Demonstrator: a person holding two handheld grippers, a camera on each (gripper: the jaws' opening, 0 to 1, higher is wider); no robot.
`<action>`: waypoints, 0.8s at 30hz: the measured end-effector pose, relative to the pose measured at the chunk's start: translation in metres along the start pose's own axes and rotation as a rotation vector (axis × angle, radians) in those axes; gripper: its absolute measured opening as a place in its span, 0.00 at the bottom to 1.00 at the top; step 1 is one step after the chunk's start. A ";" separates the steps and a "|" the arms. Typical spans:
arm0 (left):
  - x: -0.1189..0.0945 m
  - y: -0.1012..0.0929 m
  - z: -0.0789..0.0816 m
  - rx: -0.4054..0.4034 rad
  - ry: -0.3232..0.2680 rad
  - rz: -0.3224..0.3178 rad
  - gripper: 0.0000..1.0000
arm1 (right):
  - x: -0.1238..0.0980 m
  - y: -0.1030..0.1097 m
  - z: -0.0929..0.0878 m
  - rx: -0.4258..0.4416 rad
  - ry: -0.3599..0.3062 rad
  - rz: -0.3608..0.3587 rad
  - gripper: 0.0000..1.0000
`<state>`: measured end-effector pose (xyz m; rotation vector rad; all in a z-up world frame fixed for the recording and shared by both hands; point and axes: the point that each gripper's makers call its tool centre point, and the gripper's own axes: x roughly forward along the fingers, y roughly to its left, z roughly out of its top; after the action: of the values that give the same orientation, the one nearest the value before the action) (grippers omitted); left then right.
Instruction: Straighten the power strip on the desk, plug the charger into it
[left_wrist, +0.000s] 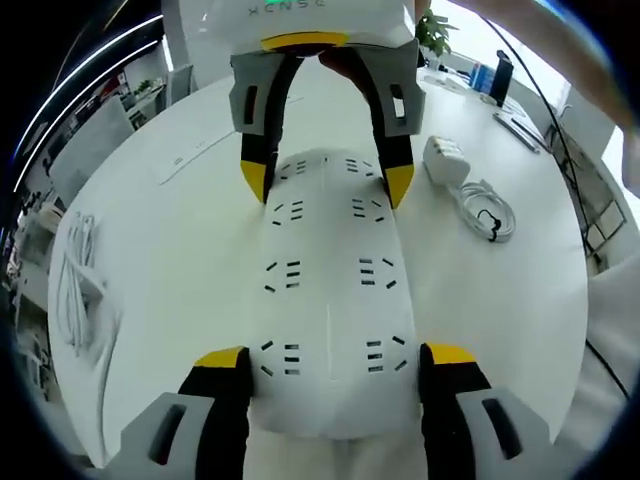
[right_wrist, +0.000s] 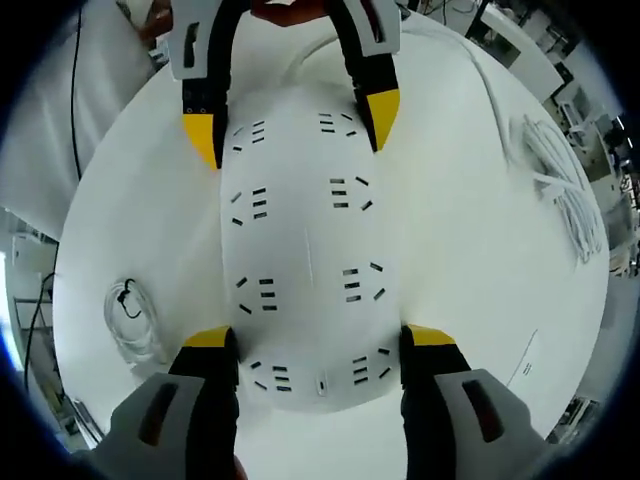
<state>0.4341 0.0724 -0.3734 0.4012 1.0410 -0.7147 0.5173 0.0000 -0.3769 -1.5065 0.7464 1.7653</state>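
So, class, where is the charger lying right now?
In the left gripper view, the charger lies on the desk, right of the power strip, its coiled cable beside it.

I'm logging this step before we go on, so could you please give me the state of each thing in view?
Power strip: flat on the desk, sockets empty, held at both ends.
Charger: unplugged, lying beside the strip.
Charger cable: coiled.
Left gripper: jaws clamping the strip's near end.
Right gripper: jaws clamping the other end.
White cord bundle: loose on the desk.
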 end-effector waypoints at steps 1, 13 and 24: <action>0.000 0.000 0.000 0.001 0.002 0.000 0.70 | 0.000 0.001 0.000 0.005 -0.003 -0.002 0.64; 0.000 0.003 -0.001 0.015 0.029 -0.003 0.69 | 0.000 0.011 0.004 0.033 -0.023 -0.011 0.64; -0.003 -0.006 -0.005 0.024 0.045 0.017 0.68 | 0.000 0.013 0.004 0.054 -0.042 -0.014 0.64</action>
<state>0.4257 0.0718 -0.3729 0.4478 1.0714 -0.7060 0.5045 -0.0050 -0.3765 -1.4314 0.7546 1.7481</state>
